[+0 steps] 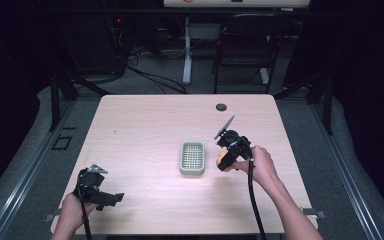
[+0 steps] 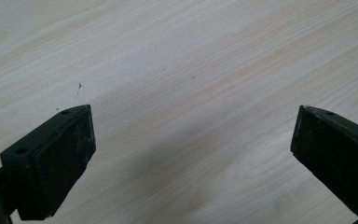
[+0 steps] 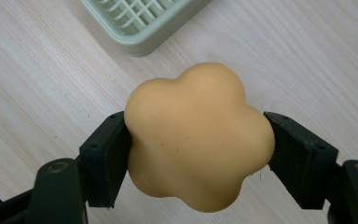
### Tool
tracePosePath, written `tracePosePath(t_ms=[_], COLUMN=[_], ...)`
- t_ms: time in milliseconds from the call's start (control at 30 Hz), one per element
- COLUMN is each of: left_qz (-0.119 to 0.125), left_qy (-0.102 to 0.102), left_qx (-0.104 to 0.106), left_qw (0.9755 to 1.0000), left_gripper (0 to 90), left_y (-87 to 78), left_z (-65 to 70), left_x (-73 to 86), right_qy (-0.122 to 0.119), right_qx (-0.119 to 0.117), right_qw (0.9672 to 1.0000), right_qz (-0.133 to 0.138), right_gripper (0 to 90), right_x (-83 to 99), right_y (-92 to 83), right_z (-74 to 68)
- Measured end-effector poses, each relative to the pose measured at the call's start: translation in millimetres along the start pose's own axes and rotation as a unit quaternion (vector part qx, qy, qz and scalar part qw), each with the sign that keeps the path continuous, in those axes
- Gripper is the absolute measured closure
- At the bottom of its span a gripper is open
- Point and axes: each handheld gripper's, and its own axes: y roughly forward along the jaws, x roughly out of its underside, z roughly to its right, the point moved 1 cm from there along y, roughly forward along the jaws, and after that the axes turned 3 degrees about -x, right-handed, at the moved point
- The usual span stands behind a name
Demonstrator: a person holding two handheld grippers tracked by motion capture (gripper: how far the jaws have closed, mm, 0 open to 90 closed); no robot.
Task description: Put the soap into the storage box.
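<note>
A smooth, flower-lobed orange soap [image 3: 198, 135] was clamped between the right gripper [image 3: 198, 149] fingers, held above the pale woodgrain bench [image 1: 140, 130] beside a green slotted tray [image 1: 192, 157]. The left gripper [image 2: 191, 154] fingers were spread wide, nothing between.

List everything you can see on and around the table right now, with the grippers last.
Flower-shaped soap: one, orange-yellow, clamped between the right gripper's jaws, just right of the dish.
Soap dish: one, pale green with a grid insert, at the middle of the table.
Table: one, light wood, with a dark round grommet near its far edge.
Chair: one, black, on the floor beyond the table.
Left gripper: one, black, jaws wide apart with nothing between them, at the table's near left corner.
Right gripper: one, black, shut on the soap, right of the dish.
</note>
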Motion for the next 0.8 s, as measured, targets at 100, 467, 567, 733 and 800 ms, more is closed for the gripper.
tracePosePath(t_ms=[100, 467, 567, 733, 800], left_qz=[0.0, 0.0, -0.001, -0.001, -0.001], left_qy=[0.003, 0.006, 0.007, 0.006, 0.007], left_qx=[-0.001, 0.001, 0.003, 0.003, 0.003], left_qw=[1.0, 1.0, 1.0, 1.0, 1.0], left_gripper=[0.2, 0.2, 0.2, 0.2, 0.2], left_y=[-0.2, 0.4, 0.3, 0.5, 0.3], left_z=[0.6, 0.6, 0.5, 1.0, 1.0], left_x=[-0.8, -0.8, -1.1, -1.0, -0.9], right_qy=[-0.004, -0.018, -0.02, -0.023, -0.024], right_qx=[0.003, 0.006, 0.006, 0.005, 0.005], right_qw=[1.0, 0.9998, 0.9998, 0.9997, 0.9996], right_qz=[0.002, 0.006, 0.007, 0.009, 0.013], right_gripper=[26.5, 26.5, 26.5, 26.5, 26.5], right_x=[-2.6, -18.4, -21.7, -27.7, -29.7], right_y=[-0.6, -6.6, -6.6, -8.2, -8.1], right_z=[-0.5, -6.8, -8.9, -11.3, -12.4])
